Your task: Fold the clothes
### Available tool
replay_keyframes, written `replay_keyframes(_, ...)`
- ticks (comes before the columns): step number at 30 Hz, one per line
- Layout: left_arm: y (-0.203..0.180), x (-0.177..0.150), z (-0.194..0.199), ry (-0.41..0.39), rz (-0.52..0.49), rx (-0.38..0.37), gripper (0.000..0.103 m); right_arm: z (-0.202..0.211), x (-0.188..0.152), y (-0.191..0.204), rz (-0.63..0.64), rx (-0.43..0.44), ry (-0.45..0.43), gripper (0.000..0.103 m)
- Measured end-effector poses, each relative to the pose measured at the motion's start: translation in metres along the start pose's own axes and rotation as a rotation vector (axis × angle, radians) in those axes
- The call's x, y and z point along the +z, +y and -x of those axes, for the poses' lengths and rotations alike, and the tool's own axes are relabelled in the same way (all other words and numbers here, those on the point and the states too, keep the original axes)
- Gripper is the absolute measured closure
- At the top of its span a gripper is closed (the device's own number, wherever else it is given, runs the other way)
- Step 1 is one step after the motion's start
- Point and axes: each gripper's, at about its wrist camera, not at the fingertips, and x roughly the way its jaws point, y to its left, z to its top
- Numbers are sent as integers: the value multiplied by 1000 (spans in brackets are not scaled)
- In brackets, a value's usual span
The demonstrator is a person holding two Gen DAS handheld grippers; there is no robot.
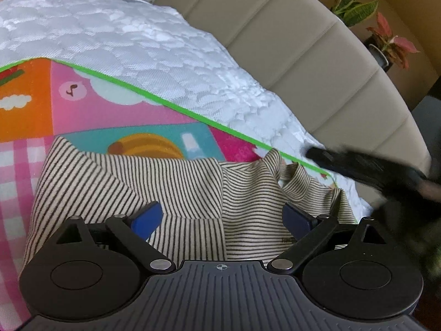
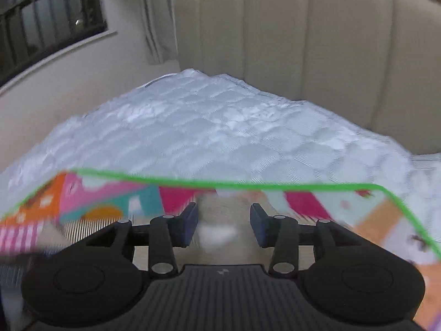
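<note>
A cream shirt with thin black stripes (image 1: 171, 190) lies partly folded on a colourful play mat (image 1: 82, 104) on the bed. My left gripper (image 1: 222, 219) is open wide just above the shirt's near part, holding nothing. The right gripper shows as a blurred black shape (image 1: 366, 168) at the right, past the shirt's collar. In the right wrist view the right gripper (image 2: 223, 224) is open over a blurred pale piece of the shirt (image 2: 220, 220), with the mat (image 2: 358, 209) beyond; I cannot tell whether it touches the cloth.
A white quilted mattress cover (image 1: 154, 44) surrounds the mat, which has a green border (image 1: 176, 107). A beige padded headboard (image 1: 303, 44) stands behind. Potted plants (image 1: 391, 41) sit at the far right. A window and curtain (image 2: 82, 13) are at the left.
</note>
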Motion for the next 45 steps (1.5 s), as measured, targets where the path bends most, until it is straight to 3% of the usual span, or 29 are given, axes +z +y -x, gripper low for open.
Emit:
replay_keyframes(3, 1, 0, 2, -3, 13, 0, 5, 39, -21, -5, 44, -1, -1, 56)
replay_keyframes(7, 2, 0, 7, -15, 37, 3, 5, 74, -70, 9, 167, 50, 86, 41)
replay_keyframes(13, -3, -6, 17, -37, 28, 51, 5, 103, -142, 41, 378, 142, 201, 41)
replay_keyframes(15, -8, -12, 25, -42, 10, 87, 5, 102, -161, 48, 442, 134, 206, 40)
replay_keyframes(16, -11, -15, 31, -46, 0, 107, 5, 101, -167, 49, 470, 113, 198, 43)
replay_keyframes(17, -14, -17, 38, -51, -6, 124, 5, 100, -171, 48, 496, 83, 184, 65)
replay_keyframes(18, -17, -18, 44, -54, -10, 138, 5, 100, -171, 45, 506, 66, 171, 76)
replay_keyframes(19, -20, -20, 50, -59, -13, 149, 5, 101, -168, 39, 506, 58, 157, 96)
replay_keyframes(22, -27, -25, 62, -69, -24, 169, 4, 110, -134, 2, 437, -54, 42, 96)
replay_keyframes(26, -34, -33, 67, -34, -44, 170, 3, 127, -63, -85, 241, -245, -124, 96)
replay_keyframes(31, -49, -52, 62, 54, -221, 229, 3, 141, -3, -185, 0, -422, -291, 96)
replay_keyframes(35, -63, -68, 60, 96, -429, 297, 3, 117, 3, -230, -114, -424, -296, 96)
replay_keyframes(39, -71, -79, 58, 69, -608, 383, 3, 88, -17, -243, -173, -418, -253, 95)
replay_keyframes(43, -75, -84, 51, 20, -755, 456, 3, 77, -48, -231, -207, -368, -229, 60)
replay_keyframes(45, -77, -86, 43, 5, -845, 485, 3, 79, -62, -217, -193, -326, -216, 52)
